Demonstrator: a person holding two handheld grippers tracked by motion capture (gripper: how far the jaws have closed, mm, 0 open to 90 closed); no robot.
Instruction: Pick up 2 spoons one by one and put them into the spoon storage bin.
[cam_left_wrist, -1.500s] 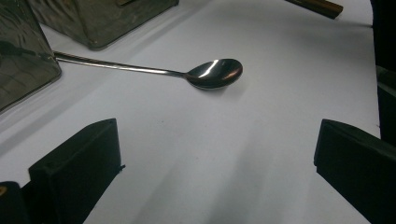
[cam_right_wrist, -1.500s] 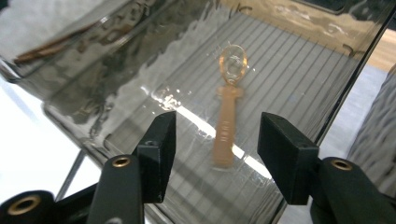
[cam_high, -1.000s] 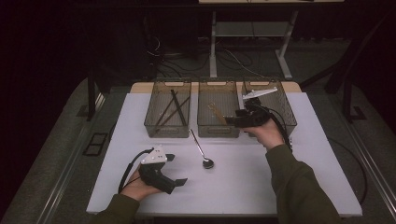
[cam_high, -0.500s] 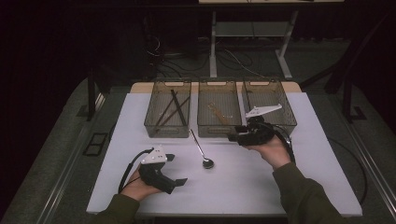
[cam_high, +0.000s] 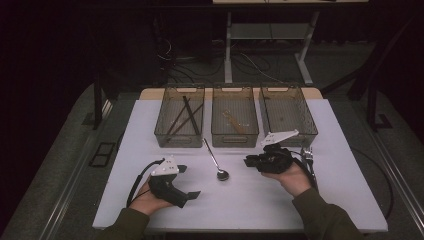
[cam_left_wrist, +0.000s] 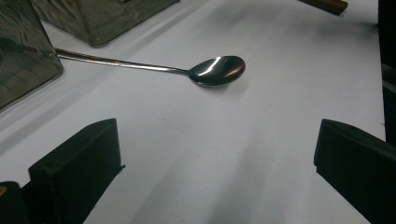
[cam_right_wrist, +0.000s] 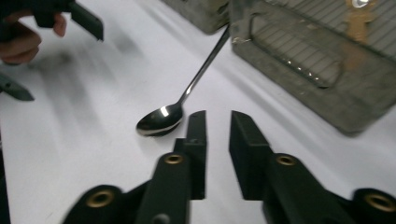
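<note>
A metal spoon lies on the white table in front of the bins, bowl toward the person. My right gripper hovers just right of the bowl, pointing left. Its jaws are almost shut, with a thin gap and nothing between them. In the right gripper view the spoon lies just left of the right gripper. My left gripper rests near the front left, wide open and empty. From the left gripper the spoon lies ahead.
Three clear bins stand in a row at the back: the left bin holds black chopsticks, the middle bin a wooden utensil, and the right bin looks bare. Cables trail from both grippers.
My right gripper has come back from over the right bin, down and to the left, to the table beside the spoon's bowl. The left gripper has stayed put.
</note>
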